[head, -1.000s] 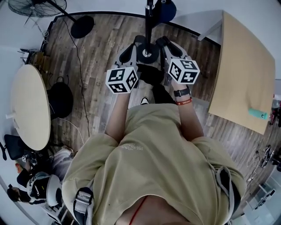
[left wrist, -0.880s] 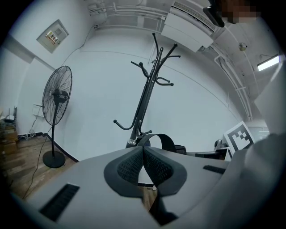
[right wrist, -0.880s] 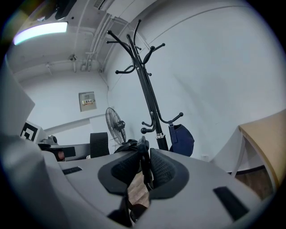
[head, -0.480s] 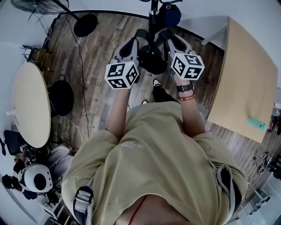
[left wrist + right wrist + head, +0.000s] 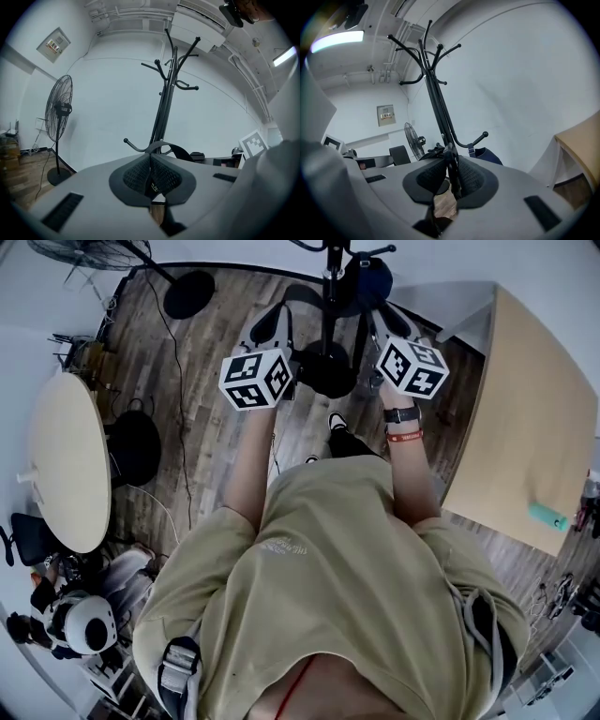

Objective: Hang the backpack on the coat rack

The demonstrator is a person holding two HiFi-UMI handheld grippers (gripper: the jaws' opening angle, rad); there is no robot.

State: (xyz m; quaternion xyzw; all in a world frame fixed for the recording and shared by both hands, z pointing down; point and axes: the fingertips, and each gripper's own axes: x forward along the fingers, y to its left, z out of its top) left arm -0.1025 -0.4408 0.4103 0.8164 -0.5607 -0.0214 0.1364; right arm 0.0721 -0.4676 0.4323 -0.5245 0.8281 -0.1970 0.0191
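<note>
Nearest the camera, the left gripper (image 5: 151,161) has its jaws pressed together on a black strap (image 5: 180,152) of the backpack. The strap arches up out of the pads toward the pole beyond. The right gripper (image 5: 451,171) has its jaws clamped on another black strap (image 5: 452,177), which stands upright between the pads with a small gap to one side. In the head view the left gripper (image 5: 274,320) and right gripper (image 5: 377,320) are held out level on either side of the coat rack (image 5: 330,296). The backpack (image 5: 325,376) shows as a dark mass low between them, hard to tell apart from the foot of the pole. Just past the jaws the coat rack (image 5: 438,103) rises with bare upper hooks, and a navy bag (image 5: 487,154) hangs on a lower one. Further off are a standing fan (image 5: 58,110) and a wooden desk (image 5: 534,418).
</note>
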